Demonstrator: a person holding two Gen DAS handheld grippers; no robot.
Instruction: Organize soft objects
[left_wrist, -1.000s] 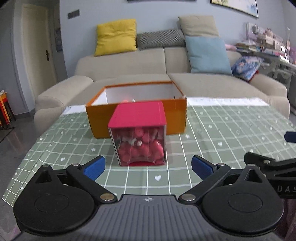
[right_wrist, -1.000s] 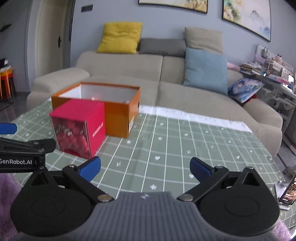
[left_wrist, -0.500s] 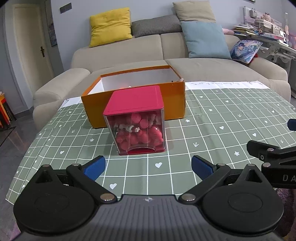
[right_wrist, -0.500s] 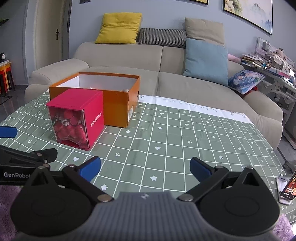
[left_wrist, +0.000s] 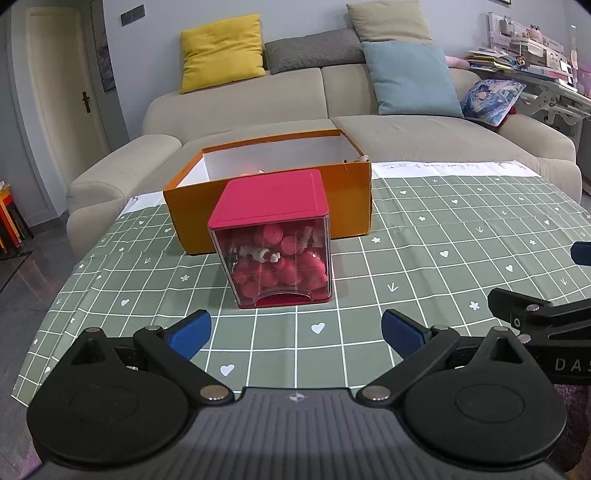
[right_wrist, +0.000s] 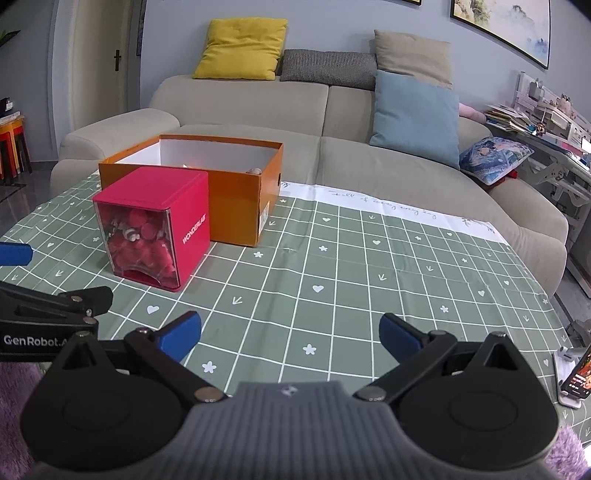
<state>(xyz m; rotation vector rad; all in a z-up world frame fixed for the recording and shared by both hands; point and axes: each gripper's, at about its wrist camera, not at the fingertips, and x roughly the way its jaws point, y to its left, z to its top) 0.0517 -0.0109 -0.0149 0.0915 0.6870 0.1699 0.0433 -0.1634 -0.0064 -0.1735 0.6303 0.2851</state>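
Note:
A clear cube box with a red lid (left_wrist: 271, 236), full of soft red toys, stands on the green checked tablecloth (left_wrist: 443, 236); it also shows in the right wrist view (right_wrist: 155, 229). Behind it sits an open orange cardboard box (left_wrist: 347, 192), also in the right wrist view (right_wrist: 236, 192), with a small pale object just showing at its far corner. My left gripper (left_wrist: 295, 332) is open and empty, in front of the red box. My right gripper (right_wrist: 290, 332) is open and empty, to the right of the red box.
A beige sofa (right_wrist: 369, 155) with yellow (left_wrist: 221, 51), grey and blue cushions (right_wrist: 413, 114) stands behind the table. A phone on a stand (right_wrist: 576, 373) sits at the table's right edge. A cluttered desk (right_wrist: 554, 122) is at far right.
Both grippers have risen and tilted down a little, so the red box and orange box show more from above. Both stay open and empty.

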